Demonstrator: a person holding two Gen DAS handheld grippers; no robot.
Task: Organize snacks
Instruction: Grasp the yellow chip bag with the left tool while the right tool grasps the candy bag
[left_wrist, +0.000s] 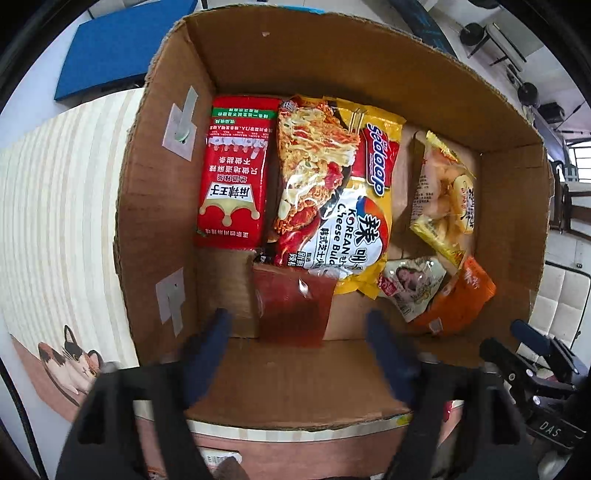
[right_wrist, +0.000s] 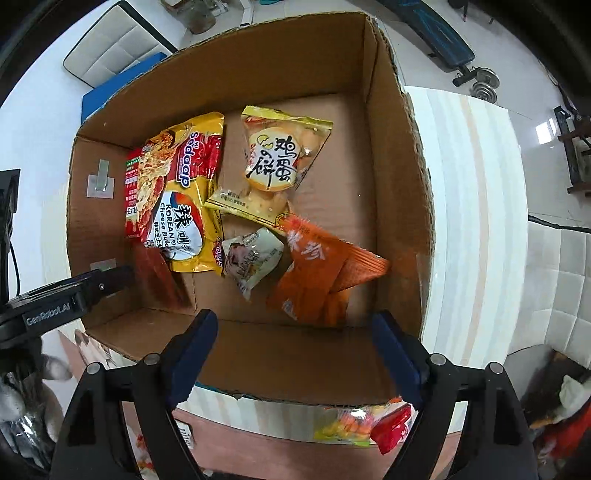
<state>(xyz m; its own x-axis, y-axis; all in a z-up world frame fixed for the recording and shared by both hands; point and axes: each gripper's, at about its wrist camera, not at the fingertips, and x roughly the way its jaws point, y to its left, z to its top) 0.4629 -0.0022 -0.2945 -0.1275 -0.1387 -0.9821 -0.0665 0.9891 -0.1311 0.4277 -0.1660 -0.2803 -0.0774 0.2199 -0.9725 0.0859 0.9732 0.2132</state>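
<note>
Both of our hand-held grippers hang over the near wall of the cardboard box (left_wrist: 306, 55), and both are released with nothing between the fingers: the left hand-held gripper (left_wrist: 299, 354) and the right hand-held gripper (right_wrist: 295, 354). The snacks are mostly in the box already, which sits on the striped desk (left_wrist: 55, 206).

Nearest the left one, a dark red translucent pouch (left_wrist: 295, 306) looks blurred, leaning on the near wall; we'd guess it's just dropping in or settling. Nearest the right one is the orange packet (right_wrist: 317, 273), also a bit blurred. We'd say the step in hand is a drop-off, so the thing now is to lift straight up clear of the box wall before swinging away, so a finger doesn't catch the cardboard edge and drag the whole box.

Further in: the small white packet (left_wrist: 410, 284), then the big yellow noodle bag (left_wrist: 332, 192), the red sachet (left_wrist: 232, 173) flat beside the left wall, and the yellow egg-cookie bag (right_wrist: 284, 158) toward the far right.

View differences: the left wrist shows the red sachet in full, while the right one only catches a sliver behind the noodles. The right wrist shows more snacks (right_wrist: 369, 424) on the desk just outside the near wall, likely next to go in, which the left wrist barely shows.
</note>
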